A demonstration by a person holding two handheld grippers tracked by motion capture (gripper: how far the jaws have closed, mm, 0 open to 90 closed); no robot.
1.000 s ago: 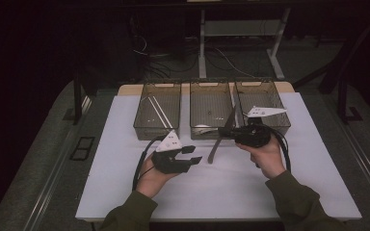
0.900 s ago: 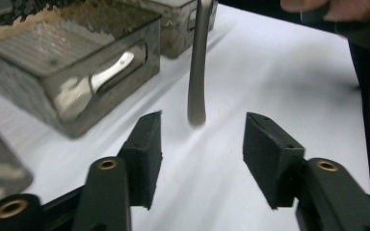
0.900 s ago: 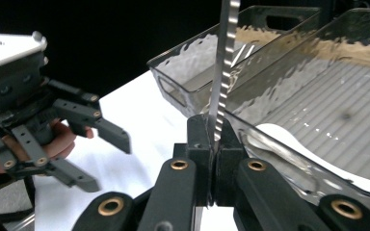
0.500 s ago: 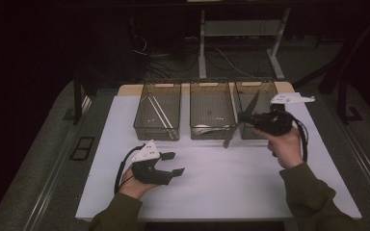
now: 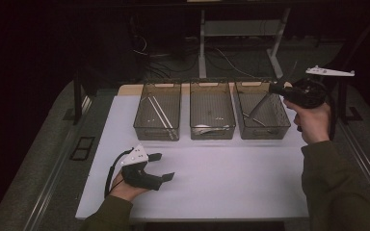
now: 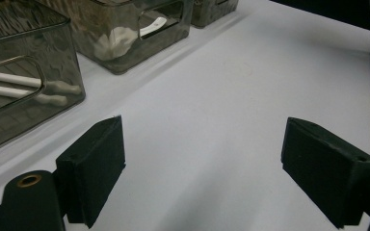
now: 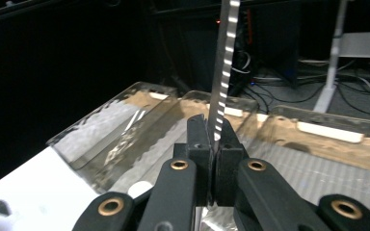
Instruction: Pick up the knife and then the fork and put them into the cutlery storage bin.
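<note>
While the right tongs (image 5: 275, 89) clamp a thin serrated knife (image 7: 223, 62) above the rightmost of three clear bins (image 5: 262, 115), the left tongs (image 5: 163, 167) hover low over the white bench (image 5: 231, 178), their jaws having just been opening with nothing between them.

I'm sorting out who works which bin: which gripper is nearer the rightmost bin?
Right. The right gripper hangs over the rightmost bin, shut on a knife; the left gripper hovers low over the table's near left.
</note>
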